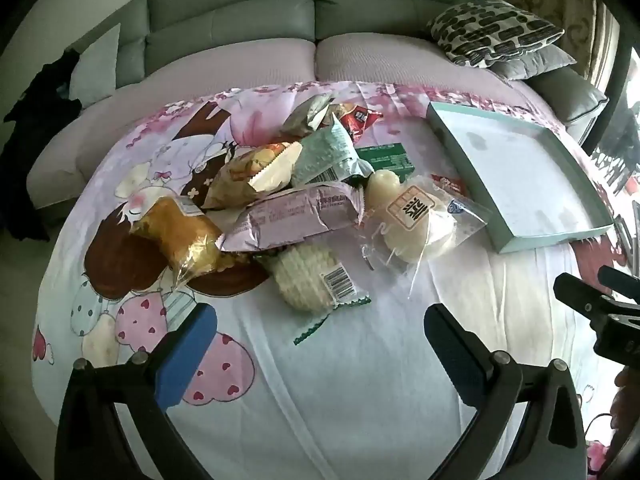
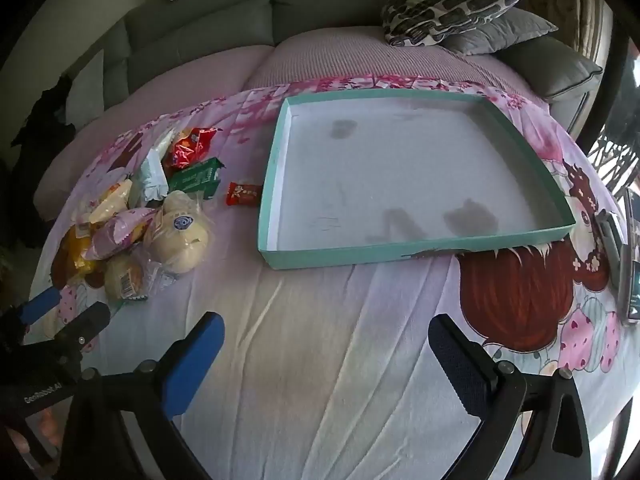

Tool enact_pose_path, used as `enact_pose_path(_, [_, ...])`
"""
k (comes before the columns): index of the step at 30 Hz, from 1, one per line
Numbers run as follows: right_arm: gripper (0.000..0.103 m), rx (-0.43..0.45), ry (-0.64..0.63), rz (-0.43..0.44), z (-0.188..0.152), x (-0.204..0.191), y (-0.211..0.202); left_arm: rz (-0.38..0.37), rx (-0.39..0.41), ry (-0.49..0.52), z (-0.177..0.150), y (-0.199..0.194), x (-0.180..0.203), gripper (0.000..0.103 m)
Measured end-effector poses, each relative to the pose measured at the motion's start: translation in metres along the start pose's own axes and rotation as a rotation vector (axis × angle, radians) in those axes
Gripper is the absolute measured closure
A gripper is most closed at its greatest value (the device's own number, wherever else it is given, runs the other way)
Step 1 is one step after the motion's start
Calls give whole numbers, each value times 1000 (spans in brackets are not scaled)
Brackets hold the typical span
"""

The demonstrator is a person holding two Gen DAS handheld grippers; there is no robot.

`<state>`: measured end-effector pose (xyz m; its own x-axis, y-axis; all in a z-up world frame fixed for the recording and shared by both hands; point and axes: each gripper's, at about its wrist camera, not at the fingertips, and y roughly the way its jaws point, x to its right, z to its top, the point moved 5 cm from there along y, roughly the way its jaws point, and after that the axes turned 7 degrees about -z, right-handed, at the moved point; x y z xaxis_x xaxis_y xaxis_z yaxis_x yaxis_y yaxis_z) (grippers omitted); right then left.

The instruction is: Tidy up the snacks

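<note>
Both grippers sit nearest the cameras: the left gripper [image 1: 320, 344] and the right gripper [image 2: 326, 350] each hang over bare cloth with their blue-padded jaws spread wide and nothing between them. Beneath them lies the cartoon-print sheet [image 2: 320, 320], which covers the whole work surface in front of a grey sofa [image 1: 240, 12]. On the sheet's right part rests the shallow teal tray [image 2: 420, 246], open side up, with only dark stains on its white floor. A patterned cushion [image 2: 452, 4] lies on the sofa seat behind the tray. Left of the tray, and apart from it, the snack pile [image 1: 280, 192] lies loose on the sheet. Within the pile, a pink wrapped pack [image 1: 296, 216] lies across the middle, with a clear bag of pale buns [image 1: 412, 220] touching its right end. A golden-brown bread in clear wrap [image 1: 180, 232] lies at the pile's left edge. A pale wafer pack with a barcode [image 1: 316, 280] lies closest to the left gripper. A green packet [image 2: 198, 178] and a red-orange packet [image 2: 190, 148] lie at the far side. One small red candy [image 2: 244, 194] lies alone between the pile and the tray's left wall.
</note>
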<state>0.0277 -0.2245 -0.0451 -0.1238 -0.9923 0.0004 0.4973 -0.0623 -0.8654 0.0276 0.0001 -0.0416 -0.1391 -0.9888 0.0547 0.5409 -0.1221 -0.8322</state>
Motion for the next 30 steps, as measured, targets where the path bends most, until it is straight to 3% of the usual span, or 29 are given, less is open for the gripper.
enact_pose_path(7, [0, 4, -15, -4, 2, 2, -1, -32, -6, -38, -5, -2, -8, 0])
enact_pose_path(11, [0, -5, 13, 17, 4, 12, 0, -5, -28, -34, 0, 7, 0, 0])
enact_pose_path(30, [0, -17, 27, 6, 3, 6, 0, -11, -36, -41, -1, 4, 0, 0])
